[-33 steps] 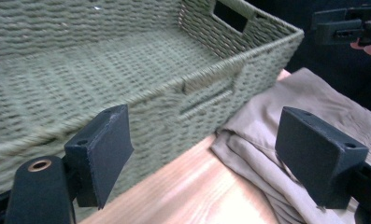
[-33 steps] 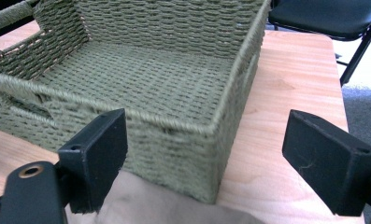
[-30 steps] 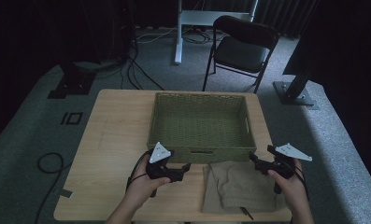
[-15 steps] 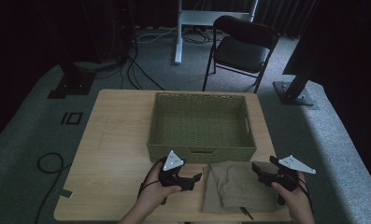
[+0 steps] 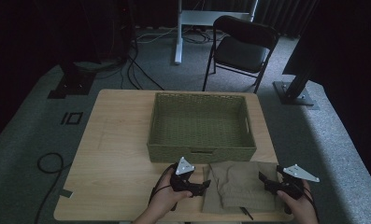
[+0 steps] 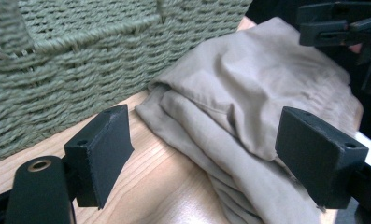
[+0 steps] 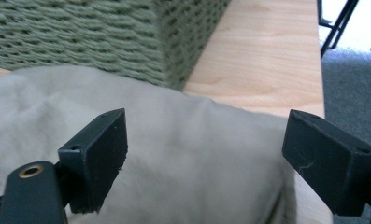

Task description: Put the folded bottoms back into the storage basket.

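Folded beige cloth [image 5: 241, 189]: laid flat on the tabletop [image 5: 117, 154] at its near edge, just in front of the green woven basket [image 5: 201, 123] and touching its front wall. Left tool [image 5: 206, 183]: held at the cloth's left edge, jaws spread wide, nothing gripped; in the left gripper view the cloth [image 6: 248, 112] is seen between and beyond the pads. Right tool [image 5: 262, 177]: positioned over the cloth's right edge, jaws likewise wide apart and empty

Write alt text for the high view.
A person's two open grippers, left gripper and right gripper, flank a folded beige cloth at the near edge of a wooden table, just in front of an empty green woven basket.
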`<state>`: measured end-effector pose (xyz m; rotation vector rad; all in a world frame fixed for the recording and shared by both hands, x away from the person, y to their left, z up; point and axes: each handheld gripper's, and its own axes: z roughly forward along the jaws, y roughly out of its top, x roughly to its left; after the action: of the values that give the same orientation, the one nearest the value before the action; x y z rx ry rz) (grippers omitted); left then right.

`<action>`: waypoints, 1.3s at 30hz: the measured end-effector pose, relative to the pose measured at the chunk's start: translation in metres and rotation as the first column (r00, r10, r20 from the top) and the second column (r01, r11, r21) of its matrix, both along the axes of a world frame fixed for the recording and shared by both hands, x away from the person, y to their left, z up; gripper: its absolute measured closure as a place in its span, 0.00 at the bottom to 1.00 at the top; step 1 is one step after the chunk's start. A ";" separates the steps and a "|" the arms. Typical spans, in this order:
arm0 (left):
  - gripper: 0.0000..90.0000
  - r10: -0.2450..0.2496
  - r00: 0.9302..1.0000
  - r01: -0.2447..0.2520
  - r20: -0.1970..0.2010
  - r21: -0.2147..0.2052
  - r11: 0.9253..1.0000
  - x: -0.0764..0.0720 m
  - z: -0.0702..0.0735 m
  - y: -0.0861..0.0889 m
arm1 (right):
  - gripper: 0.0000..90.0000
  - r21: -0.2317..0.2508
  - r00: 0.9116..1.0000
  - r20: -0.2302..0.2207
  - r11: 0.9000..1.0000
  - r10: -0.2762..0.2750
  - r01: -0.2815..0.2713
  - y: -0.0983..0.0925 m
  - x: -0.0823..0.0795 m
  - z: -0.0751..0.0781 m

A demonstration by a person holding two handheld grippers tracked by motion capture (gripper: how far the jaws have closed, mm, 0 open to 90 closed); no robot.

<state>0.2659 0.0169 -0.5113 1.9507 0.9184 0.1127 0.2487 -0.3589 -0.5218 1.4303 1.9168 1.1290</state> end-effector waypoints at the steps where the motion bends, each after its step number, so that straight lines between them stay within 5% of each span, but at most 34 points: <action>1: 0.21 -0.004 1.000 0.004 -0.015 0.004 1.000 0.000 -0.004 -0.003 | 0.15 -0.009 1.000 -0.005 1.000 -0.010 0.010 -0.004 -0.001 -0.003; 15: 0.21 -0.032 0.996 0.031 -0.079 -0.011 0.999 0.002 -0.018 -0.029 | 0.15 0.007 0.998 -0.053 0.999 -0.046 0.046 -0.017 -0.005 -0.021; 29: 0.21 -0.011 0.995 0.016 -0.097 0.051 0.999 0.016 -0.034 -0.049 | 0.15 0.016 0.996 -0.088 0.999 -0.028 0.030 -0.016 -0.003 -0.029; 33: 0.21 -0.009 0.995 0.014 -0.097 0.057 0.998 0.017 -0.037 -0.051 | 0.15 0.053 0.994 -0.105 0.998 -0.033 0.038 -0.016 -0.003 -0.031; 39: 0.21 0.019 0.997 -0.015 -0.075 0.053 0.998 0.021 -0.039 -0.057 | 0.17 0.025 0.992 -0.119 0.999 -0.030 0.033 -0.014 -0.002 -0.031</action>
<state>0.2864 -0.0398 -0.5501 2.0076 0.9901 0.0739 0.2462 -0.3731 -0.5533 1.5694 1.9588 1.0814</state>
